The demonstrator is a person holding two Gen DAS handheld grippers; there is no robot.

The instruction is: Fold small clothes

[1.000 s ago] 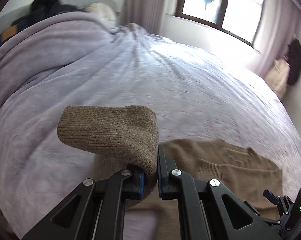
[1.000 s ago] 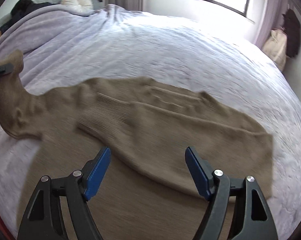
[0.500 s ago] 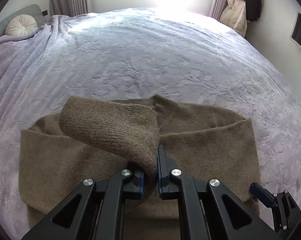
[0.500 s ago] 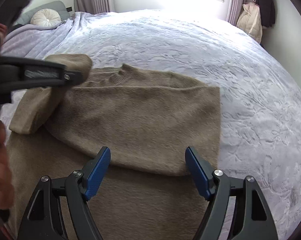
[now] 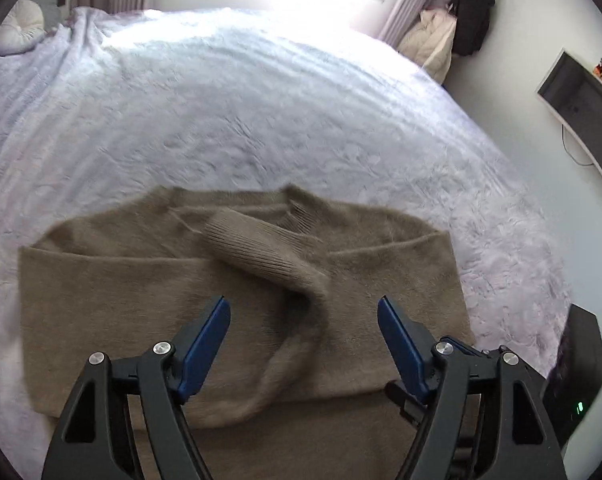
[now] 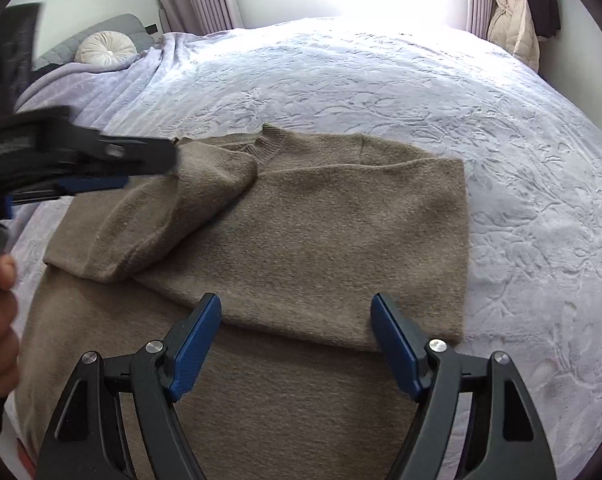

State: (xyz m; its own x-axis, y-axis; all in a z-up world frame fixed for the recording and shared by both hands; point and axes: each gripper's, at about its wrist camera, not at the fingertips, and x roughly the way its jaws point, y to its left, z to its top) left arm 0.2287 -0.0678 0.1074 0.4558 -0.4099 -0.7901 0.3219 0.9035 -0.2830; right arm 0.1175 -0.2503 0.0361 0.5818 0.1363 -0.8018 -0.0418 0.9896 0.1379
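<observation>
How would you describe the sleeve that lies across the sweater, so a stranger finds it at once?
On the lilac bedspread lies a brown sweater. Across its chest runs the sleeve, slanting toward the collar. Its ribbed cuff sets it apart from the smooth knit.

Lilac bedspread [image 6: 381,80], round cushion [image 6: 106,48] (cream), 2 hanging coats [image 5: 453,36].

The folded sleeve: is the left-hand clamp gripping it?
Apart. In the left wrist view the left gripper stands open, and the sleeve lies loose on the sweater.
</observation>
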